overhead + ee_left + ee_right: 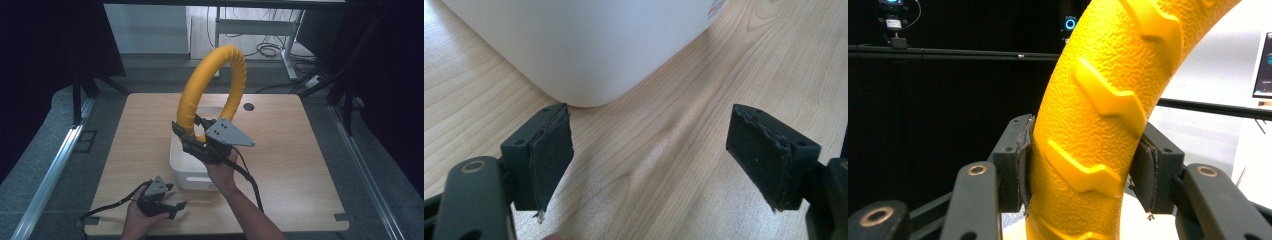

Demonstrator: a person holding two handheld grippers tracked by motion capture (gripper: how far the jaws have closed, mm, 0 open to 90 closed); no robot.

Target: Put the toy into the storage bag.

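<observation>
Wooden table [300, 150] with white bin [187, 172] at center.
Right gripper [192, 135] clamps the yellow ring [212, 80] above the bin; left gripper [172, 197], lower left, stands wide with nothing between its jaws.

In the high view, the yellow ring [215, 85] and the right gripper [192, 135] hide most of the inside of the white bin [187, 172], so its contents cannot be told. The lower part of the ring sits behind the gripper there. In the right gripper view, the ring [1098, 125] is cut off by the top and bottom edges, and both pads [1024, 170] are mostly covered by it. In the left gripper view, the white bin [589, 45] is cut by the top edge, and a small label at its corner is too small to read.
</observation>
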